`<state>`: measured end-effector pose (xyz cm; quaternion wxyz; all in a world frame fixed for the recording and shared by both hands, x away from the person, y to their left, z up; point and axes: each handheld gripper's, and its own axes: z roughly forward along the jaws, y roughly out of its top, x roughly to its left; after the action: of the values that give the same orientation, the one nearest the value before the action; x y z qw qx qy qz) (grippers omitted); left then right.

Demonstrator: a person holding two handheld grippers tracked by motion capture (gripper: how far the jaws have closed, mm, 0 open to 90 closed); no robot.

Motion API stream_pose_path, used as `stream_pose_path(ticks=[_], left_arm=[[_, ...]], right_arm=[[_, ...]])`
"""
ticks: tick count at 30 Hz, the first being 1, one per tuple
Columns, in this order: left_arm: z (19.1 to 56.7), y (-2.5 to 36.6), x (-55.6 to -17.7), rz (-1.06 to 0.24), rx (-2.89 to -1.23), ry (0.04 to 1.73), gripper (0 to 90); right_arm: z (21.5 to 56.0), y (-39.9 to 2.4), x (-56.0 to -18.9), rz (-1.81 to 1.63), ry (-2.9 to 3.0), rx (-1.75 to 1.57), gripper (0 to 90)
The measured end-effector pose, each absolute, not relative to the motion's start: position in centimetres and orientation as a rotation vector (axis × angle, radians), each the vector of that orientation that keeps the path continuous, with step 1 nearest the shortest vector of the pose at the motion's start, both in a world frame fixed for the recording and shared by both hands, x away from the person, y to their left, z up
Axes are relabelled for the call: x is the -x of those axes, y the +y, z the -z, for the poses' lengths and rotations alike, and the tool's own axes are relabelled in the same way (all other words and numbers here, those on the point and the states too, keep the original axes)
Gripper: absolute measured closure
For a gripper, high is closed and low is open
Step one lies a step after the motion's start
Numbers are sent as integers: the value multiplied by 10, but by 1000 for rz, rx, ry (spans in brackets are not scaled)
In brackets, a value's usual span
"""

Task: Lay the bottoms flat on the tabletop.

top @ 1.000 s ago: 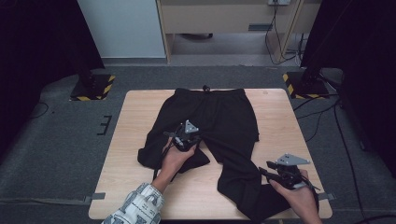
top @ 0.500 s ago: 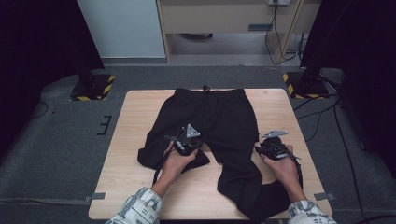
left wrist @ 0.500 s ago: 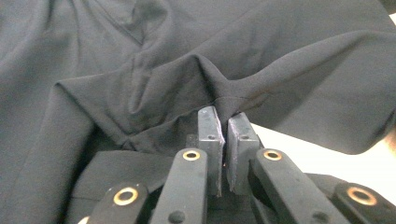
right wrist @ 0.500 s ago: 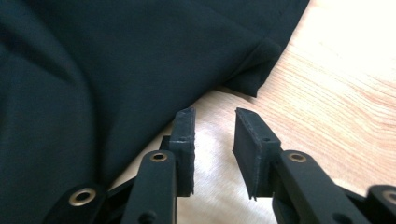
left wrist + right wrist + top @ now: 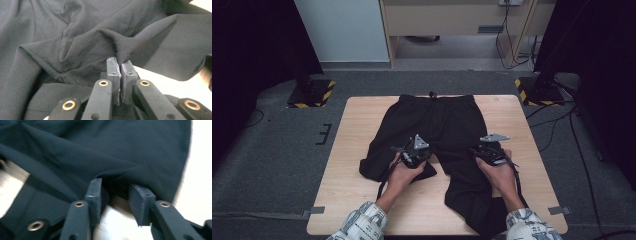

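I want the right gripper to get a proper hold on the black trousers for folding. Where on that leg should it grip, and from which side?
Probably the outer side edge of the right leg of the black trousers, from the table's right side. In the right gripper view that edge lifts slightly off the wood, with the right gripper open around it. A low, level approach lets one of the fingers slide under. The left gripper already pinches a fold.

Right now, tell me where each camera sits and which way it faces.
High view: fixed above the person's side, facing forward and down on the wooden table with black trousers; both forearms, left gripper and right gripper show.
Left gripper view: rides the left gripper, looking along jaws pinched shut on a trouser fold.
Right gripper view: rides the right gripper, jaws apart and just opening, at the trouser edge over bare table.
Shared: all three show the trousers and table.
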<state>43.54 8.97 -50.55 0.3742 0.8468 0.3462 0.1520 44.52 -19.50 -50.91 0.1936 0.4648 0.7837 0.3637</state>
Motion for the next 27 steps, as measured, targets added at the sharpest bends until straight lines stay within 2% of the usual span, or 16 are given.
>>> stream_pose_path(ticks=[5,8,10,19,22,27], left_arm=[[507,89,-436,-388,-2176,886,863],[507,89,-436,-388,-2172,886,863],[507,88,-436,-391,-2174,884,863],[505,89,-433,-428,-2147,892,879],[503,92,-434,-452,-2134,896,884],[501,99,-438,-453,-2122,926,887]], right_arm=[[524,-178,-451,-943,2250,-1274,554],[529,-179,-454,-941,2232,-1316,507],[530,-179,-455,-952,2229,-1327,509],[529,-174,-449,-993,2266,-1294,834],[527,-176,-448,-1006,2265,-1299,874],[522,-195,-440,-1024,2232,-1331,882]])
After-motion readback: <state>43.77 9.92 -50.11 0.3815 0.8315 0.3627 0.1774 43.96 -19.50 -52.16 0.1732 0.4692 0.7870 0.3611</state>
